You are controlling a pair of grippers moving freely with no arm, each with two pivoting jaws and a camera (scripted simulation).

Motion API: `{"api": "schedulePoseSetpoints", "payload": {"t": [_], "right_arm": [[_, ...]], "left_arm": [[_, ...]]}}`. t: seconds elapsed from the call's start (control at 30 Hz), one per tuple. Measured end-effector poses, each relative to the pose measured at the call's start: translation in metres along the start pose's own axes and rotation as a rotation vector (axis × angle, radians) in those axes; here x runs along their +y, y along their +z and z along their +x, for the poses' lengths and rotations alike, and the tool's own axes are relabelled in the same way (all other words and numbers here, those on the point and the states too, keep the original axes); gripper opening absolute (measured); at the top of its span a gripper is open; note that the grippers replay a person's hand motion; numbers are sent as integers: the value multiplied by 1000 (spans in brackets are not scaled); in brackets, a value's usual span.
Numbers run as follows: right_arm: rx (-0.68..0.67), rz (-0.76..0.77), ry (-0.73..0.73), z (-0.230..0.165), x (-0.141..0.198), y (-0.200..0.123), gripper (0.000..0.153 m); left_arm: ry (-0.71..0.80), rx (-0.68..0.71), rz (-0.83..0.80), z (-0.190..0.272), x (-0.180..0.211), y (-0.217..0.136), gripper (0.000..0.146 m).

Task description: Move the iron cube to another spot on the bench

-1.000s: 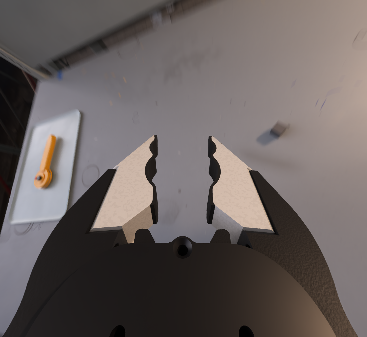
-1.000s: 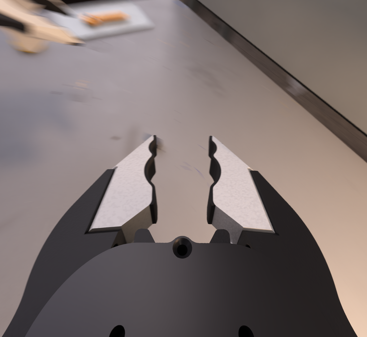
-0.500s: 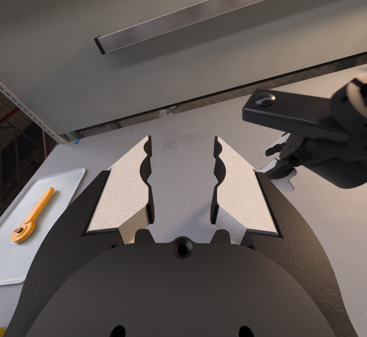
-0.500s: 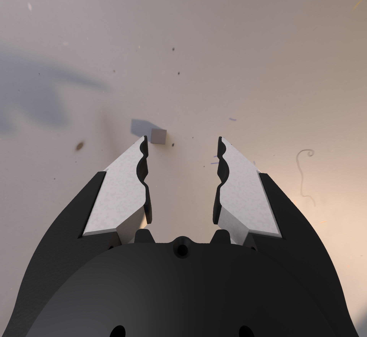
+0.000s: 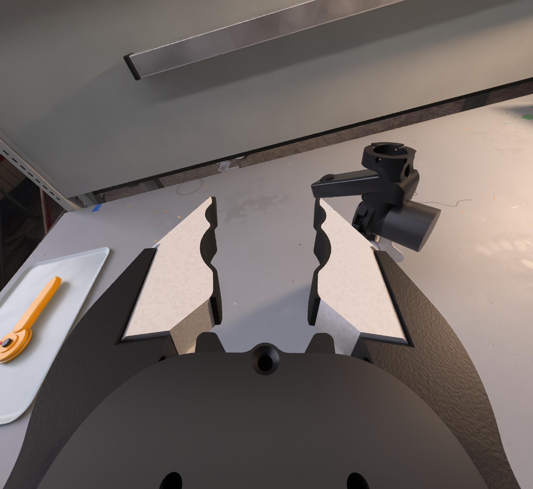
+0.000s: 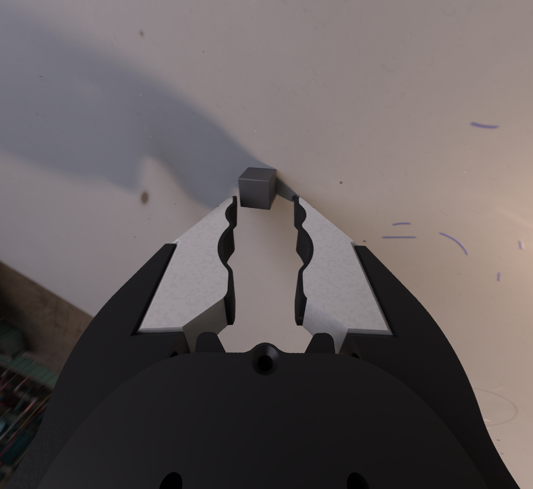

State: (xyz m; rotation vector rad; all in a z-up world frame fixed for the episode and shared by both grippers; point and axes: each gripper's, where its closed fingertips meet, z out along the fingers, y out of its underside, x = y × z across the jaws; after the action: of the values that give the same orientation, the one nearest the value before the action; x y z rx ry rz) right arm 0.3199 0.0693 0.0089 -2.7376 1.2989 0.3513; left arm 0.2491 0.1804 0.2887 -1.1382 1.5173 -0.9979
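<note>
The iron cube [image 6: 256, 188] is small and dark grey and sits on the pale bench [image 6: 375, 71]. My right gripper [image 6: 264, 200] is open, pointing down at the bench, with its fingertips just short of the cube; the cube lies just beyond the gap, nearer the left finger. In the left wrist view the right gripper [image 5: 383, 201] shows as a black body low over the bench, and the cube is hidden there. My left gripper [image 5: 264, 201] is open and empty, held above the bench.
A white tray [image 5: 72, 267] at the bench's left edge holds an orange rotary cutter [image 5: 26, 319]. A grey back wall with a metal rail [image 5: 288, 22] runs behind the bench. The bench's front edge [image 6: 43, 290] shows at lower left in the right wrist view.
My right gripper has come down closer to the cube and narrowed its jaws, and the cube now lies right at its tips. In the left wrist view the right gripper looks farther off.
</note>
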Motion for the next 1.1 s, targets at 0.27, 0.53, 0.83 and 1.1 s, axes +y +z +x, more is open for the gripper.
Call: {"api": "schedulePoseSetpoints", "payload": {"t": [0.27,0.53,0.83,1.1], "right_arm": [[-41,-49,-45,-9,-4,1,23],[-126,-7,-112,-26,-16,-38,23],[-161,295,-62,44,17,-217,23],[85,583,379,260,151,-299,22]], "left_arm": [[-26,21,26,-2,-3,-6,67],[-89,30,325,2,-48,-57,55],[-303,133,639,-9,-80,-111,68],[-568,777,119,71,-23,2,81]]}}
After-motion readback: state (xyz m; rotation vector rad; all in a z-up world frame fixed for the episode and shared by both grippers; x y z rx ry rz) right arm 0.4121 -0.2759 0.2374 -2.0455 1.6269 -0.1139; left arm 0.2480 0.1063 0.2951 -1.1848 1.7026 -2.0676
